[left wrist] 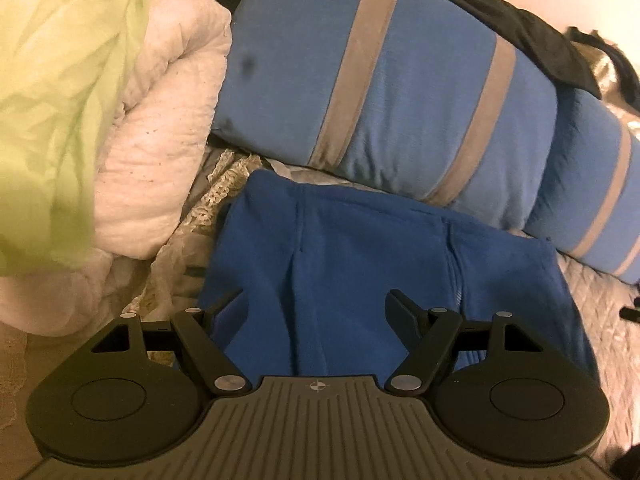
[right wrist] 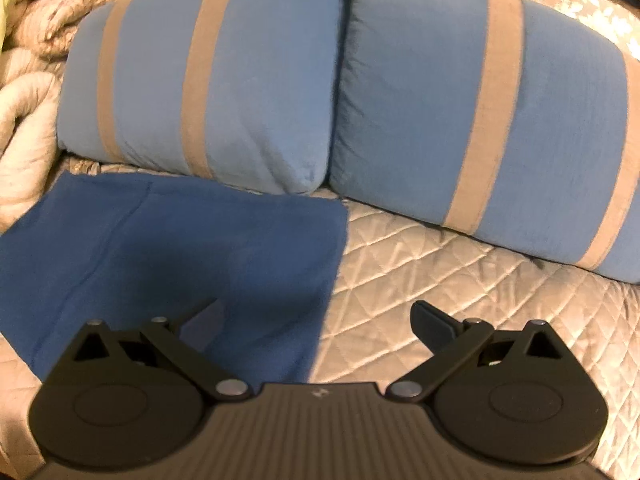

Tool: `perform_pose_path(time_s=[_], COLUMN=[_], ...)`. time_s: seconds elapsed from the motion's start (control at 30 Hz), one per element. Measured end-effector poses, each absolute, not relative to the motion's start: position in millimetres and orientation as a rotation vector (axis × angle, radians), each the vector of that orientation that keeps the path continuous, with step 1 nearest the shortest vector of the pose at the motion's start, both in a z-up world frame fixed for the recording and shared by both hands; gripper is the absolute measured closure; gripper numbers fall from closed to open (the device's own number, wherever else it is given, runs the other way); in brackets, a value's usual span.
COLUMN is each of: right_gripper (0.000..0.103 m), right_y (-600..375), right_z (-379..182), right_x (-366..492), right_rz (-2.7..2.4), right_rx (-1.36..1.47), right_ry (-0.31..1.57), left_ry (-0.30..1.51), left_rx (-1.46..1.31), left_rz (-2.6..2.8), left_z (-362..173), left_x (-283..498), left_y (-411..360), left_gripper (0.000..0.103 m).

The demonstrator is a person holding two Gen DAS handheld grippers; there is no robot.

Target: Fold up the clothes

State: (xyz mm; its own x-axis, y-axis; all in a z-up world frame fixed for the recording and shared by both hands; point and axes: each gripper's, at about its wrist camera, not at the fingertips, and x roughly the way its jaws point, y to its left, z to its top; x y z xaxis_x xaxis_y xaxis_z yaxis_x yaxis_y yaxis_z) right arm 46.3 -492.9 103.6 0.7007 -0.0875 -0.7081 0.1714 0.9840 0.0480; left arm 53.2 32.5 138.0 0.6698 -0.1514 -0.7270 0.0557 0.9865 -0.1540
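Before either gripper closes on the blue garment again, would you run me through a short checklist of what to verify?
1. Left gripper open, nothing pinched: ok.
2. Right gripper open, nothing pinched: ok.
3. Blue garment lies flat on the quilted bedspread: ok, with some creases.
4. Garment's right edge sits between the right gripper's fingers: ok.
5. Striped pillows clear of the garment: cannot tell; the far edge lies close beneath them.
6. Garment's near edge visible: not ok, hidden behind both grippers.
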Motion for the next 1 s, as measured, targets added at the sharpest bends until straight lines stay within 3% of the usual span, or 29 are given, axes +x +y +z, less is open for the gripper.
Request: perform_pose_path(time_s=[0.57,1.0], right_gripper=[0.000,0.000], right_y=[-577.5,-651.0], right_z=[195.4,240.6], right_x=[-24.0,-90.6], right_rz=[-0.112,-0.291], right_rx=[0.088,0.079], right_ry=[0.695,0.553], left_ry=[0.777,0.681], left_rx=[-0.153,-0.196], left_rz=[-0.117,-0.145], left_z=[196.5,233.0], left_x=[15.1,-10.7], left_y=[96.8,92.0], left_gripper=[0.028,0.028])
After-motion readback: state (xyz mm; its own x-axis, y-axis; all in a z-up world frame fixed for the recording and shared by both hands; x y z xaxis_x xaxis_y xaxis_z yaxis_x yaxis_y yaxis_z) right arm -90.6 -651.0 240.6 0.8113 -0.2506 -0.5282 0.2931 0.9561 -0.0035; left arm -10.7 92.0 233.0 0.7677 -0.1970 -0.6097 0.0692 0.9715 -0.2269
